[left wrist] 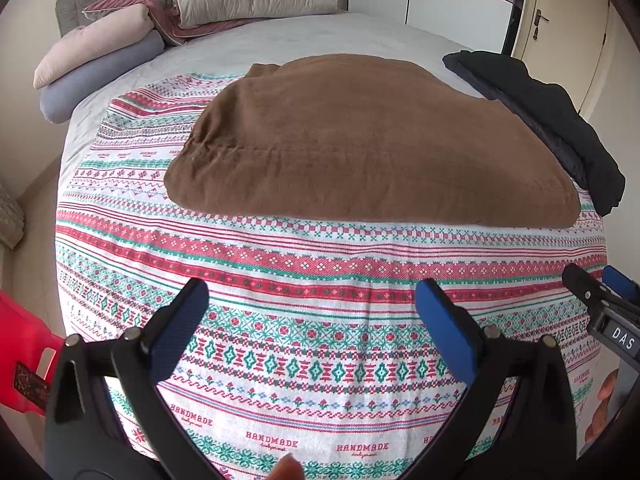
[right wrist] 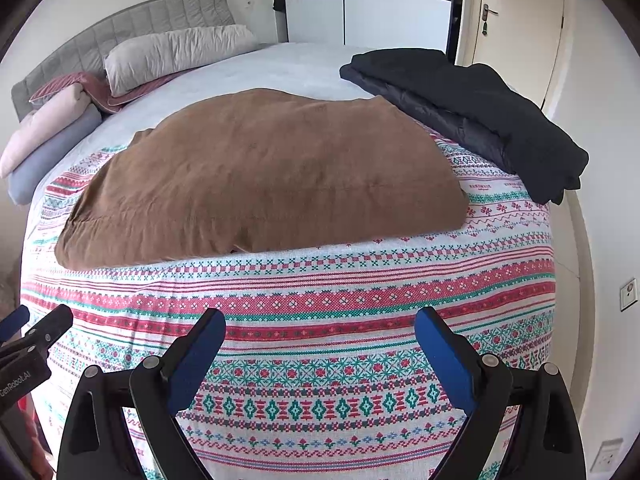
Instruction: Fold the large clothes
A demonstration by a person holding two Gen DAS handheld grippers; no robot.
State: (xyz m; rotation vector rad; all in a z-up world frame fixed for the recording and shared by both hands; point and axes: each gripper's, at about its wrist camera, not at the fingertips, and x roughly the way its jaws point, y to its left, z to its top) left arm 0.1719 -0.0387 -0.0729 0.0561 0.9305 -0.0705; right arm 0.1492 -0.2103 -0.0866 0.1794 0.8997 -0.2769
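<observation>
A large brown garment (left wrist: 360, 140) lies folded flat in a broad rectangle on the patterned bedspread (left wrist: 304, 280); it also shows in the right wrist view (right wrist: 264, 172). My left gripper (left wrist: 312, 300) is open and empty, held over the bedspread short of the garment's near edge. My right gripper (right wrist: 320, 332) is open and empty too, at a similar distance. The right gripper's tip shows at the right edge of the left wrist view (left wrist: 600, 292), and the left gripper's tip at the left edge of the right wrist view (right wrist: 36, 332).
A folded dark garment pile (right wrist: 480, 112) lies at the bed's right edge, beside the brown one. Pillows (right wrist: 176, 52) and rolled bedding (left wrist: 96, 48) are at the grey headboard. A wardrobe (right wrist: 368, 8) and door (right wrist: 516, 20) stand beyond. A red object (left wrist: 20, 344) is at lower left.
</observation>
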